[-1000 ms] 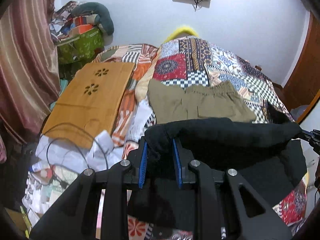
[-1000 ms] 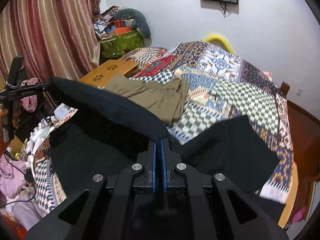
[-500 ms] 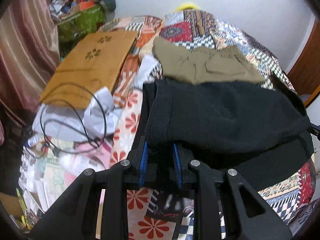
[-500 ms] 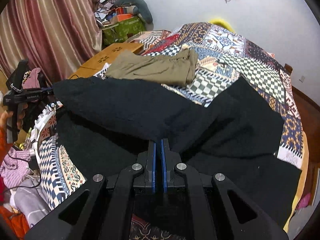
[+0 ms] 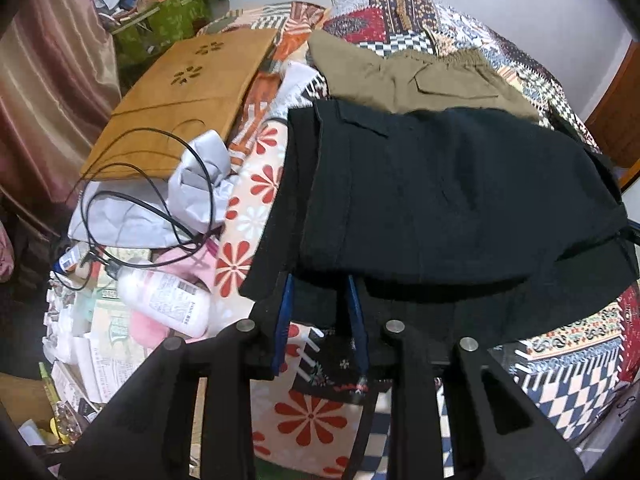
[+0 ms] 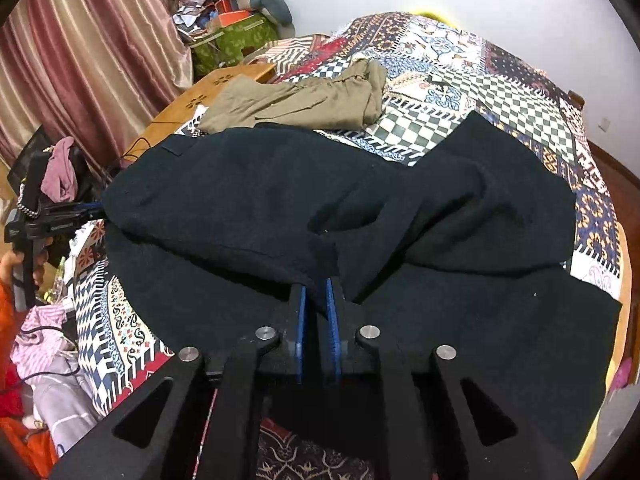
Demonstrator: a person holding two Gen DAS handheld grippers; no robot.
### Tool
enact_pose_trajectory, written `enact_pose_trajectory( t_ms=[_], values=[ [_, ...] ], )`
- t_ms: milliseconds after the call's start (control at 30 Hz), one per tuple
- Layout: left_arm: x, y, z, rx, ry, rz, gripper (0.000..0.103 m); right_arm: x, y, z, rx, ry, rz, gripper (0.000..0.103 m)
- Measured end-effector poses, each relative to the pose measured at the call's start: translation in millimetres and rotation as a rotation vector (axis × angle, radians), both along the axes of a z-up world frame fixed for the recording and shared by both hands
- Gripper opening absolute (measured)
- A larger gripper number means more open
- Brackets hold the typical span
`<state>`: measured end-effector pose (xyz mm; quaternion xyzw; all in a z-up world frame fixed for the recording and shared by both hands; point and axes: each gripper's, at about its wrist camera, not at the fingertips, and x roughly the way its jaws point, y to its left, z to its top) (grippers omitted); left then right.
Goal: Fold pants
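Left gripper [image 5: 320, 300] opening, black pants [image 5: 440, 192] edge between the pads. Right gripper [image 6: 316, 300] opening, narrow gap, pants fold between.

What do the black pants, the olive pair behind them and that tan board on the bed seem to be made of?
Black pants: matte woven cloth, maybe cotton twill; soft folds, no shine. Olive pants: thinner woven cloth, probably cotton; crumpled, with a gathered waistband. Tan board: looks like smooth wood or bamboo; flat and rigid, with flower-shaped cut-outs.

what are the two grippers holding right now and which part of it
Both jaws are opening on the black pants: left gripper at one folded corner, right gripper at the other.
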<state>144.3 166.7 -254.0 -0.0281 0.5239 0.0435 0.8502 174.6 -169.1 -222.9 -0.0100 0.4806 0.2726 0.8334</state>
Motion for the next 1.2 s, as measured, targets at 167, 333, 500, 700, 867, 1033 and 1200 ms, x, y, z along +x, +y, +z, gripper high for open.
enact_pose_trajectory(
  t_ms=[167,333,500,700,867,1033,1200],
  values=[
    [-1.7,-0.9,32.6,0.027,-0.082,0.012,0.041,-4.3,-15.5,5.7,-0.03,-0.023,-0.045,0.042],
    [17.1,-12.5,57.3,0.024,-0.14,-0.001,0.044,-2.1,-43.4,16.6,-0.036,-0.049,-0.107,0.042],
    [49.4,-41.3,69.0,0.024,-0.172,-0.052,0.046,7.8,-66.6,29.4,-0.034,-0.08,-0.171,0.042],
    [94.2,-92.1,76.6,0.001,-0.204,-0.133,0.056,29.3,-83.5,40.2,-0.041,-0.116,-0.211,0.042],
    [128.6,-127.3,74.3,-0.025,-0.217,-0.176,0.057,57.8,-89.7,40.7,-0.045,-0.124,-0.233,0.043],
    [160.4,-157.6,62.5,-0.052,-0.215,-0.2,0.057,90.7,-93.3,35.7,-0.039,-0.117,-0.245,0.045],
    [188.5,-185.1,41.3,-0.051,-0.197,-0.227,0.057,124.3,-92.8,23.2,-0.048,-0.094,-0.236,0.046]
  ],
)
